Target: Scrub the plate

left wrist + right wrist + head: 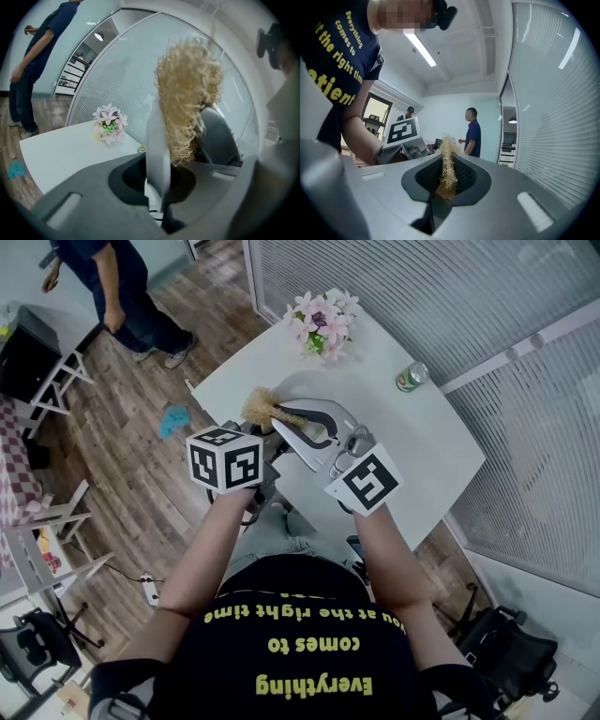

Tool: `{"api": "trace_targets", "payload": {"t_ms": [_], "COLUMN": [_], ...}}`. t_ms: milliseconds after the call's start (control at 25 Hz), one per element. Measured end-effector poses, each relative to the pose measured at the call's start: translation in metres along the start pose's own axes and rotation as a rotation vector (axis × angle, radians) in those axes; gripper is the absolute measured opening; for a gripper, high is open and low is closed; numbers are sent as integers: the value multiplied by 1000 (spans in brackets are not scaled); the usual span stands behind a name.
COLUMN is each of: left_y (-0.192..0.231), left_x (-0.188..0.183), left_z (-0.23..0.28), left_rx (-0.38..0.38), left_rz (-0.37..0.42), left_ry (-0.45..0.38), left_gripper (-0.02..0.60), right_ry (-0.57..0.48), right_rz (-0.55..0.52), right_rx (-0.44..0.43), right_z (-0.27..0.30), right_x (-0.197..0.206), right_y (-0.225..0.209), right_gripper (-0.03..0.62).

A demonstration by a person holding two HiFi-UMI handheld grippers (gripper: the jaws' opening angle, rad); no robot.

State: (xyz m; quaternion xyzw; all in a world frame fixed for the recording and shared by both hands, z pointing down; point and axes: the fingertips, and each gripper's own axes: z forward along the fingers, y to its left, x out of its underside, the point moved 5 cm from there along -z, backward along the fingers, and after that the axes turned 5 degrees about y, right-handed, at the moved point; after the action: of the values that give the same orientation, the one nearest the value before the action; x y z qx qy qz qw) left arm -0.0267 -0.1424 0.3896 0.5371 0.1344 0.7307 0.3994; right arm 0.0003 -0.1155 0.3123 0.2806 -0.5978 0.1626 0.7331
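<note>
Plate (157, 145) apparently edge-on between left gripper (157, 187) jaws

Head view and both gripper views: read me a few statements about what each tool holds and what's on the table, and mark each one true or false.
1. The left tool is shut on a white plate held on edge. True.
2. The right tool is empty. False: it is shut on a straw-coloured scrubber.
3. Pink flowers stand on the white table. True.
4. Nothing but the flowers stands on the table. False: a green can stands there too, near the far edge.
</note>
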Motion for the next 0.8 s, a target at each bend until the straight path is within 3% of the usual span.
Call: {"api": "trace_targets", "payload": {"t_ms": [480, 800], "left_y": [-7, -8], "left_x": [-1, -5], "left_z": [0, -4], "left_rx": [49, 64], "left_rz": [-9, -12], "left_ry": [-6, -32], "left_gripper": [11, 11], "right_ry": [-3, 23], "right_rz": [-11, 36], "right_rx": [112, 280], "right_z": [-8, -33], "right_x": [4, 18], "right_y": [-19, -52], "right_gripper": [34, 34]}}
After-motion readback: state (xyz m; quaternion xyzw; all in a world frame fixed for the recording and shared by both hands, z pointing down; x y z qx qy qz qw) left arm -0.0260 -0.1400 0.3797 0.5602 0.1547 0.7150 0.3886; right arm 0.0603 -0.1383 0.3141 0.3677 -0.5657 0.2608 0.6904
